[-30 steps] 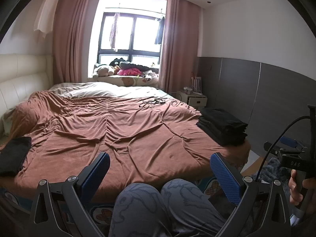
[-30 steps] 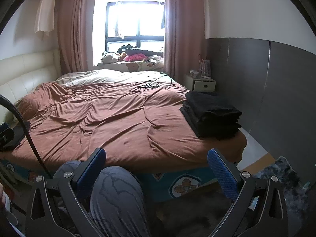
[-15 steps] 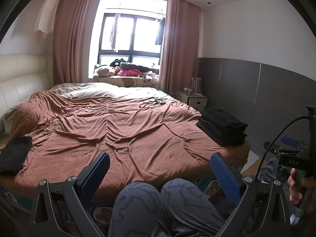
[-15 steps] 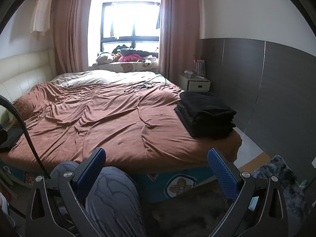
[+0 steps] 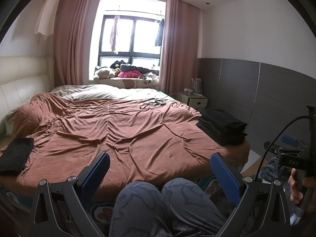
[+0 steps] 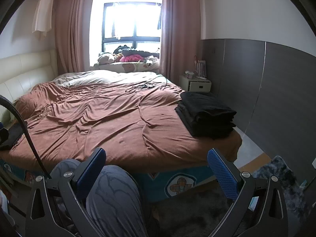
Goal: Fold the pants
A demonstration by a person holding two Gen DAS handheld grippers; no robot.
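Observation:
A stack of folded black pants [image 5: 223, 126] [image 6: 205, 112] rests on the right near corner of the brown bedspread [image 5: 122, 130] [image 6: 110, 118]. A flat black garment [image 5: 14, 155] [image 6: 9, 136] lies at the bed's left near edge. My left gripper [image 5: 160, 169] hangs open above a person's knees [image 5: 158, 201], short of the bed, holding nothing. My right gripper [image 6: 157, 165] is open too, over one knee [image 6: 112, 197], and empty. In the left wrist view the right gripper's body [image 5: 292, 158] shows at far right, held by a hand [image 5: 296, 185].
Black cables [image 5: 154, 102] [image 6: 144, 86] lie on the far part of the bed. A white nightstand [image 5: 194, 100] [image 6: 195, 84] stands by the grey wall panel. Soft toys and clothes crowd the window sill [image 5: 126, 73]. A dark rug [image 6: 276, 177] covers the floor at right.
The right wrist view has swung slightly to the right and nearer the bed, so the black stack looks larger. The left gripper has barely moved. Both stay open.

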